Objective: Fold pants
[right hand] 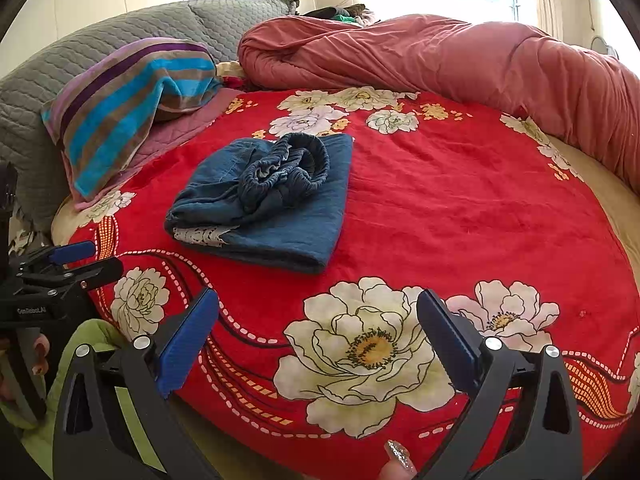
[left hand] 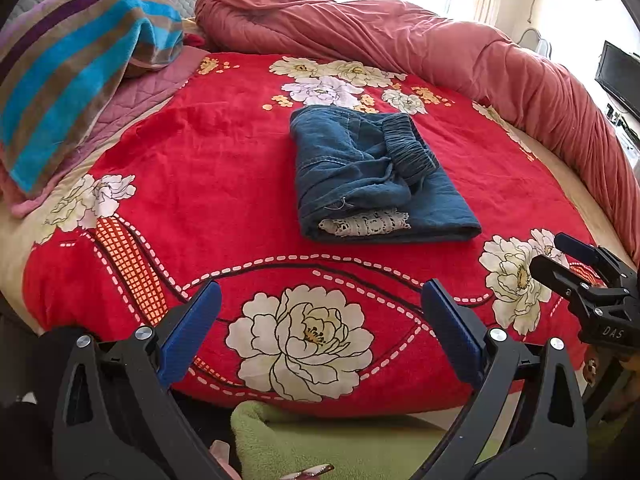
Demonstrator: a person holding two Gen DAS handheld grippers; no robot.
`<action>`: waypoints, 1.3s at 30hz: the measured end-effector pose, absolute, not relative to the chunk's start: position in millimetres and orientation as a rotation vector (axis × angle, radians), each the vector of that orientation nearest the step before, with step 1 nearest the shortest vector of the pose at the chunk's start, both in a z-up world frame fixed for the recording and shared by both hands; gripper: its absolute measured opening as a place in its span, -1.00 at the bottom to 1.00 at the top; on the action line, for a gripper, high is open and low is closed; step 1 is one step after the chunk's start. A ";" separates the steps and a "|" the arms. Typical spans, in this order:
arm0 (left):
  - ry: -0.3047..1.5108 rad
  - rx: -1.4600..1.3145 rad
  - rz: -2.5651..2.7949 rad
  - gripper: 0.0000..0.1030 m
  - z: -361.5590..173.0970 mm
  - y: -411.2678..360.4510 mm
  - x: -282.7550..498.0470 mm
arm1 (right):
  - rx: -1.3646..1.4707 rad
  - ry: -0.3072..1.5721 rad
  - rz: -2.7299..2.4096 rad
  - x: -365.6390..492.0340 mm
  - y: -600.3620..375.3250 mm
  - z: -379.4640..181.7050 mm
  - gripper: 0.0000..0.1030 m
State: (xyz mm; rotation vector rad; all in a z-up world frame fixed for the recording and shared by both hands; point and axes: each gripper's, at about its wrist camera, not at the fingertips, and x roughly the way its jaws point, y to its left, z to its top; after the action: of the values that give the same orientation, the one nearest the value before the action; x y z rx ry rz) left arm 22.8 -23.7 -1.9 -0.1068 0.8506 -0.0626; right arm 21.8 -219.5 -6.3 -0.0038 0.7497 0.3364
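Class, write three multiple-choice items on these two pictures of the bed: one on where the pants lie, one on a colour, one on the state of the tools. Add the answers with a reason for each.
1. Where do the pants lie?
A. on the red floral blanket
B. on the striped towel
C. on the floor

2. What colour are the pants?
A. white
B. green
C. dark blue

3. How do the left tool and the right tool stand?
A. both shut on the pants
B. both open and holding nothing
C. one shut on the blanket

Answers: A, the folded bundle rests mid-blanket, apart from the striped towel; C, the cloth is denim-blue with a bit of white lace; B, each tool's blue pads stand wide apart, short of the pants.
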 end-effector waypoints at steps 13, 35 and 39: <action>0.850 -0.109 -0.056 0.82 -1.7 -20.1 22.2 | -0.004 0.750 0.337 21.9 -219.6 -6.5 0.91; 0.853 -0.109 -0.053 0.82 -1.6 -16.9 22.1 | -0.005 0.756 0.332 22.2 -219.9 -7.5 0.91; 0.853 -0.109 -0.053 0.82 -1.6 -17.3 22.4 | -0.002 0.759 0.327 23.7 -220.7 -7.7 0.91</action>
State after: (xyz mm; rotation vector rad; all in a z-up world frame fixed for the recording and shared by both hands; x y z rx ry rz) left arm 22.4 -17.3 -1.6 -0.1086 0.8533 -0.0527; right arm 23.7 -220.7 -7.7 -0.0020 0.7586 0.3268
